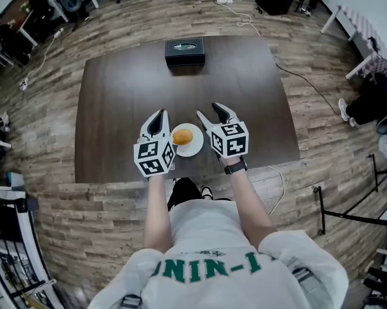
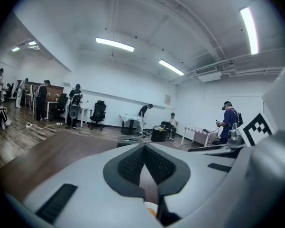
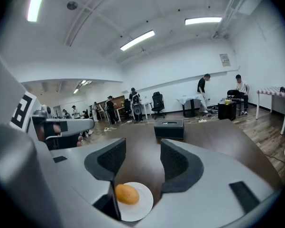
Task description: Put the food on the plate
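Note:
An orange-yellow bun [image 1: 182, 136] lies on a small white plate [image 1: 192, 148] near the front edge of the dark wooden table [image 1: 116, 108]. My left gripper [image 1: 159, 116] hangs just left of the plate, its jaws shut with nothing in them; in the left gripper view its pads [image 2: 128, 165] meet at the tip. My right gripper [image 1: 209, 111] hangs just right of the plate and stands open and empty. Below the gap of the right gripper [image 3: 143, 158] in the right gripper view lie the bun [image 3: 126, 194] and the plate [image 3: 141, 204]. Both grippers are raised above the table.
A black box [image 1: 185, 51] sits at the table's far edge, also seen as the box [image 3: 169, 128] straight ahead. Wood floor surrounds the table, with a white cable [image 1: 241, 18], office chairs and desks at the back. Several people stand far off.

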